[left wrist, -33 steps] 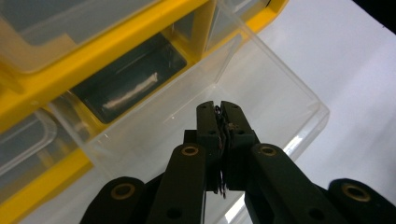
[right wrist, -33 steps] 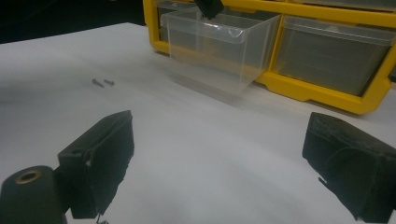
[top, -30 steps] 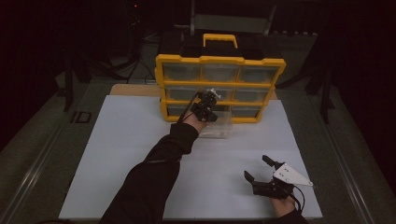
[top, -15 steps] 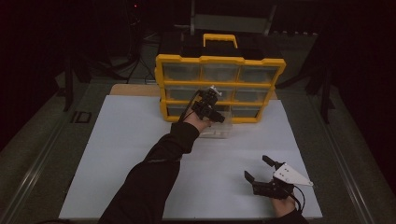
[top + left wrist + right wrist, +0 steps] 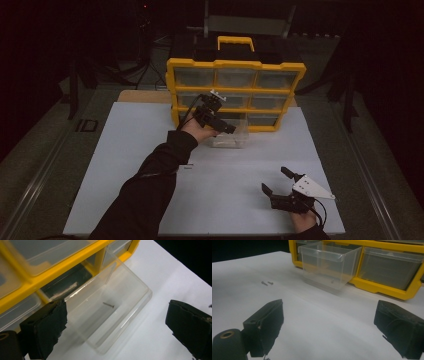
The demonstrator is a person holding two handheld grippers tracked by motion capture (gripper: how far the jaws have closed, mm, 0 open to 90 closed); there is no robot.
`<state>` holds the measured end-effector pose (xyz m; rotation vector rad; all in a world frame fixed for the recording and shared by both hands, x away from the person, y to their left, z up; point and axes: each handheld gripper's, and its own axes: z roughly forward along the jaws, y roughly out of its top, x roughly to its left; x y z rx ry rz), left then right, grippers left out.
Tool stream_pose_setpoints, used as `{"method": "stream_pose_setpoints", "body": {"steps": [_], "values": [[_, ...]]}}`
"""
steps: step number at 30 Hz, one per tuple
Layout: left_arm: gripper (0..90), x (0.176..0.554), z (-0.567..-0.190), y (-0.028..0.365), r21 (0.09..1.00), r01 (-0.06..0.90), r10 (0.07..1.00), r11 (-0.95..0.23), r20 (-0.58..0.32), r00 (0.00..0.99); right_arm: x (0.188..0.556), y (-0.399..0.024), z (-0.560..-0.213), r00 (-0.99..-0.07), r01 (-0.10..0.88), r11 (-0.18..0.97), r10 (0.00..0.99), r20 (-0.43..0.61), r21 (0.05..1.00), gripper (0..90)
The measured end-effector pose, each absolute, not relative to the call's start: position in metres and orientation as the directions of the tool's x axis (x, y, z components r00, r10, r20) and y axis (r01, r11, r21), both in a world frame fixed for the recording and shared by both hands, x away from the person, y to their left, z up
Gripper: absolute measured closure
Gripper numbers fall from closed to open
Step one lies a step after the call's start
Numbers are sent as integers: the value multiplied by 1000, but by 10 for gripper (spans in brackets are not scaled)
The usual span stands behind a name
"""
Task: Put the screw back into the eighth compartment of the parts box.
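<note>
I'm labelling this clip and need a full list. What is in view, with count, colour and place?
Organizer cabinet: one, yellow frame with clear drawers and a yellow handle, far edge of the mat.
Pulled-out drawer: one, clear, out of the bottom row, resting on the mat in front of the cabinet.
Screw in drawer: one, dark, on the drawer floor.
Loose screws: two, grey, on the mat beside the drawer.
Mat: one, white, covering the table.
Left gripper: one, black, above the drawer, jaws just opened, nothing between them.
Right gripper: one, black, near the mat's near right corner, jaws open and empty.
</note>
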<state>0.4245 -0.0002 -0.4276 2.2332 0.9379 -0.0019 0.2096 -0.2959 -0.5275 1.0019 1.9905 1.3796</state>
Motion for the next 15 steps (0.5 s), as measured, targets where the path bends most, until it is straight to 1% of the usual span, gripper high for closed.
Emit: {"method": "stream_pose_setpoints", "body": {"steps": [1, 2, 3, 4, 5, 6, 7, 10, 15], "values": [[31, 425, -428, 0, 607, 626, 625, -489, -256, 737, 210, -296, -527, -595, 280, 210, 804, -2, 937, 91], [31, 423, -427, 8, 615, 610, 616, -499, -243, 749, 209, -296, -527, -594, 279, 210, 804, -3, 937, 91], [31, 423, -427, 8, 615, 610, 616, -499, -243, 749, 209, -296, -527, -595, 280, 210, 804, -3, 937, 91], [31, 421, -426, 17, 625, 600, 608, -500, -240, 757, 210, -296, -527, -595, 280, 210, 804, -2, 937, 91], [32, 421, -426, 17, 625, 600, 608, -500, -240, 757, 210, -296, -527, -595, 280, 210, 804, -2, 937, 91], [32, 419, -425, 26, 634, 591, 597, -499, -243, 765, 209, -296, -528, -595, 282, 210, 804, -1, 936, 91], [32, 419, -425, 26, 634, 591, 597, -499, -243, 765, 209, -296, -528, -595, 282, 210, 804, -1, 936, 91], [32, 414, -423, 42, 651, 577, 589, -493, -239, 772, 209, -296, -527, -592, 280, 208, 806, -2, 937, 91], [32, 408, -422, 55, 665, 560, 573, -495, -235, 785, 209, -296, -527, -591, 282, 207, 807, -1, 937, 91]]}}
